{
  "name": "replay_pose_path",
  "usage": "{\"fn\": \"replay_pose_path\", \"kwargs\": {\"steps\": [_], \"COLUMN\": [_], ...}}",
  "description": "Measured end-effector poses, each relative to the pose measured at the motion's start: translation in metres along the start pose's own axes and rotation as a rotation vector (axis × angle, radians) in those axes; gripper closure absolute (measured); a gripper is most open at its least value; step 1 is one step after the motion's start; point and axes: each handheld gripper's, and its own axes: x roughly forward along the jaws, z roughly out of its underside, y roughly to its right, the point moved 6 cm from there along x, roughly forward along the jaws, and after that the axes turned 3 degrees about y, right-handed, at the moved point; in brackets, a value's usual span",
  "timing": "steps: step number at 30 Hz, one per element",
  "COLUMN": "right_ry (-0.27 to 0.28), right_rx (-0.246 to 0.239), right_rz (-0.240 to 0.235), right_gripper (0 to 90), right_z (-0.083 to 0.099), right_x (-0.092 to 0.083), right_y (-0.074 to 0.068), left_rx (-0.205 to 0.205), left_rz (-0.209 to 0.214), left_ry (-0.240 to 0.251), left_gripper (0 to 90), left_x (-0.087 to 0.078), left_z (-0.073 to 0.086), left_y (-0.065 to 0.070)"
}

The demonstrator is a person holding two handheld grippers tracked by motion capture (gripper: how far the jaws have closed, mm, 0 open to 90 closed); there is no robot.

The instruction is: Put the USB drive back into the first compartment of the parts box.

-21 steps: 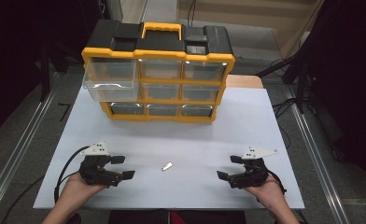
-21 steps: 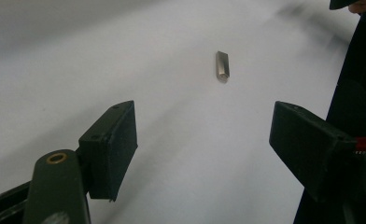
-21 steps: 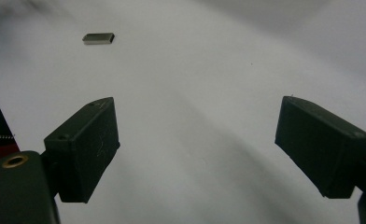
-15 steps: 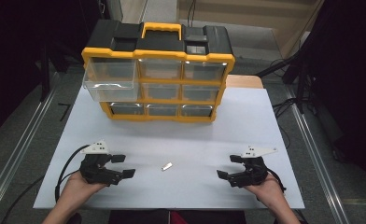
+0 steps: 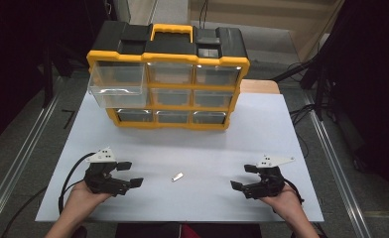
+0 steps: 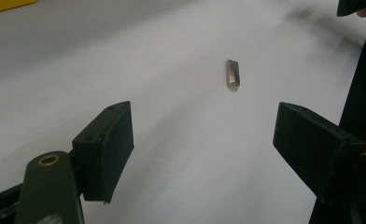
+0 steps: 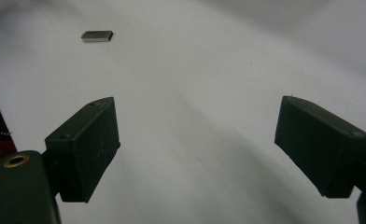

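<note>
Resting on the near part of a white table (image 5: 282,129), two hand-held grippers face each other across a small metal piece (image 5: 177,176). The left gripper (image 5: 129,173) sits at the near left, held in the person's left hand (image 5: 81,196), with its black jaws set wide apart and nothing between them; a grey three-cornered plate tops it and a black cable loops off toward the table's left edge. The right gripper (image 5: 241,177) sits at the near right in the right hand (image 5: 284,198) — its jaws likewise stand well apart and hold nothing.

The metal piece, a short silvery bar, lies flat on the bare table between the two grippers, somewhat nearer the left one and touching neither. In the left gripper view the bar (image 6: 232,73) lies beyond the spread jaws, its end facing the camera, while the gripper (image 6: 202,140) frames only white tabletop. In the right gripper view the bar (image 7: 97,36) appears broadside at the far left, well clear of that gripper (image 7: 197,140).

At the far side of the table stands a yellow-and-black drawer organiser (image 5: 167,79) with a yellow carrying handle and three rows of clear drawers — the upper-left drawer (image 5: 115,89) is pulled out toward the person, the others sit flush.
</note>
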Motion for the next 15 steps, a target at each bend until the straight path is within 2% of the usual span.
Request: {"fn": "replay_pose_path", "kwargs": {"steps": [3, 8, 12, 14, 15], "right_ry": [0.009, 0.013, 0.006, 0.010, 0.012], "right_rx": [0.014, 0.020, 0.029, 0.030, 0.037], "right_rz": [-0.001, -0.018, -0.020, -0.022, -0.035], "right_gripper": [12.0, 12.0, 11.9, 12.0, 12.0], "right_z": [-0.0005, -0.0004, -0.0003, -0.0003, -0.0003], "right_x": [-0.0016, -0.0038, -0.0042, -0.0045, -0.0053], "right_y": [-0.0001, 0.0005, -0.0029, -0.0047, -0.0073], "left_rx": [-0.006, 0.015, 0.003, 0.013, 0.010], "left_rz": [-0.004, -0.017, -0.003, -0.006, -0.007], "left_ry": [0.016, 0.008, 0.016, 0.014, 0.019], "left_gripper": [21.7, 21.7, 21.8, 21.7, 21.7], "left_x": [-0.0025, -0.0019, -0.0017, -0.0028, -0.0032], "left_z": [-0.0006, 0.0006, 0.0011, 0.0020, 0.0019], "left_y": [0.0010, 0.0010, 0.0025, 0.0031, 0.0035]}}
